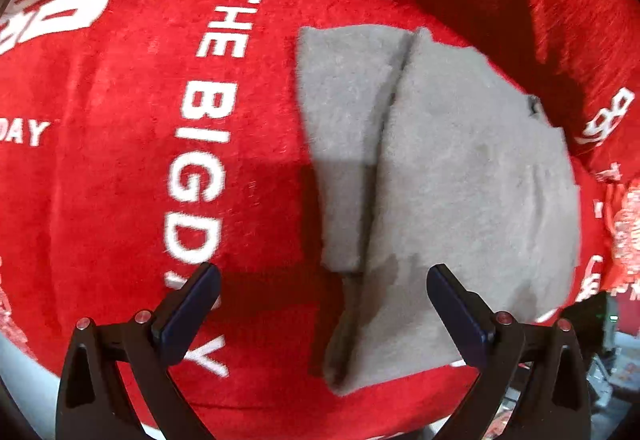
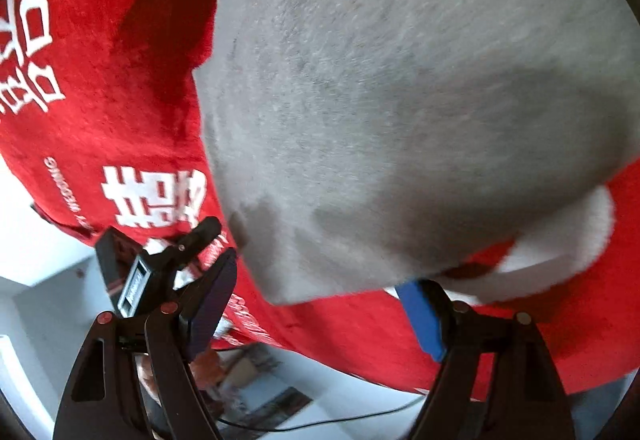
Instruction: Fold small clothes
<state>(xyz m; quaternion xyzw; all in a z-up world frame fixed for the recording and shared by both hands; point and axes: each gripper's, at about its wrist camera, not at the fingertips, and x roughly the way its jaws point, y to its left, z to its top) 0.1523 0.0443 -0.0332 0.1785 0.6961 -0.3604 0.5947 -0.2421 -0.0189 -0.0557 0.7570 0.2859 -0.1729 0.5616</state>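
A small grey fleecy garment [image 1: 452, 168] lies folded lengthwise on a red plush cloth [image 1: 120, 180]; one narrower layer shows along its left side. My left gripper [image 1: 322, 276] points steeply down over the garment's near end and is open. The grey fabric lies below and between its fingers without touching the pads. In the right wrist view the same grey garment [image 2: 400, 80] fills most of the picture. My right gripper [image 2: 322, 276] is open at the garment's near edge, its blue-padded finger [image 2: 424, 320] right under the hem, and nothing is pinched.
The red cloth bears white lettering "THE BIG DAY" [image 1: 200, 160] and white characters [image 2: 152, 196]. Its edge hangs over a pale floor [image 2: 48, 300] with a thin black cable [image 2: 320, 424]. The black body of the other hand-held tool [image 2: 136, 272] sits just left of my right gripper.
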